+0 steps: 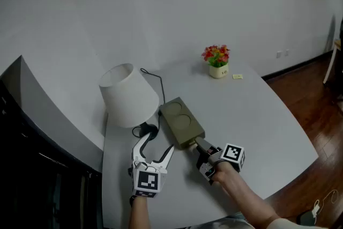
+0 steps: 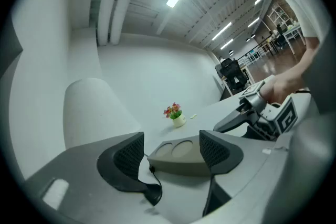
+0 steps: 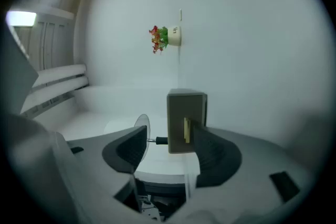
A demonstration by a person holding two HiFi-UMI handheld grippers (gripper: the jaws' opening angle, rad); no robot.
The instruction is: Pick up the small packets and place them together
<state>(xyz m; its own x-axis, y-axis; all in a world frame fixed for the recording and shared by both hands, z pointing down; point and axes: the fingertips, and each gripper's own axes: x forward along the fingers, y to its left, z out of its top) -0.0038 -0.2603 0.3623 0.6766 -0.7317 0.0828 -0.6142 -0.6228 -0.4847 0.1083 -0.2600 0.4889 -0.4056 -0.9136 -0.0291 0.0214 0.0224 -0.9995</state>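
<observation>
Small packet: thin, light, probably slippery, on edge against the olive box at frame centre, inside your right claw, jaws wide; pinch its flat faces; left claw wide, empty.

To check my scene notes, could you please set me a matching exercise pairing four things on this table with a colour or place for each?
Things:
1. lamp shade
2. box
3. flower pot
4. small packet

Descriptions:
A. pale yellow, lying flat beside the pot
B. olive green, with two round recesses on top
C. white, at the left edge of the table
D. at the far side, holding red and yellow flowers

Pairs: 1-C; 2-B; 3-D; 4-A
</observation>
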